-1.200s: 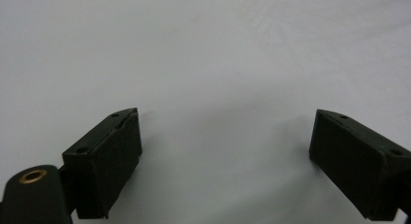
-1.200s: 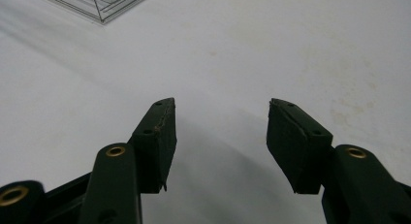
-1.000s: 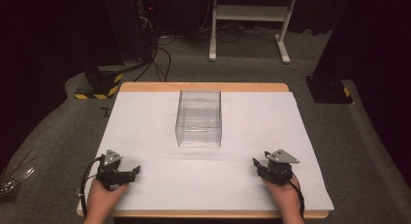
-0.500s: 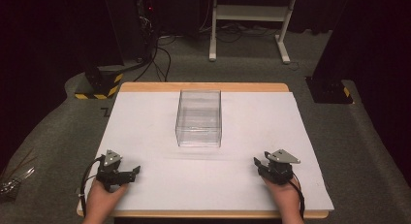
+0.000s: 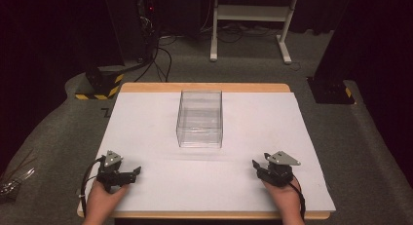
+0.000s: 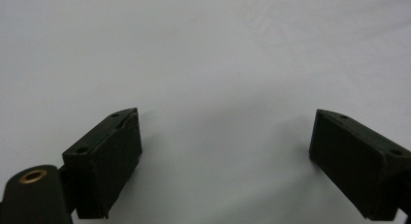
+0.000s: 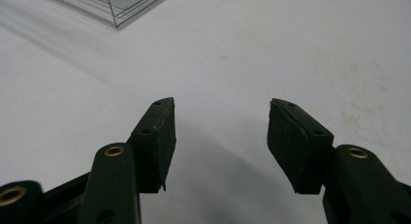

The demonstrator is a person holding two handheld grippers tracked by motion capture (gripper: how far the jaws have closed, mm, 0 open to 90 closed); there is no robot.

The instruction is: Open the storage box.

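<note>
- Table (image 5: 146, 127), white-covered: clear plastic box (image 5: 199, 119) stands at centre, well apart from both grippers.
- Box looks light, rigid, slick and crack-prone; best pinched over a top wall edge.
- Left gripper (image 6: 225, 151): jaws spread wide, nothing held.
- Right gripper (image 7: 220, 136): jaws parted, nothing held.

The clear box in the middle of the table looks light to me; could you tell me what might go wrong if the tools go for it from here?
1. The clear box stands free on the white sheet; a one-sided push could slide or tip it.
2. Its walls are transparent, so an edge is easily misjudged.
3. The left tool and right tool both rest open, well short of it; reaching together, they might collide.
</note>
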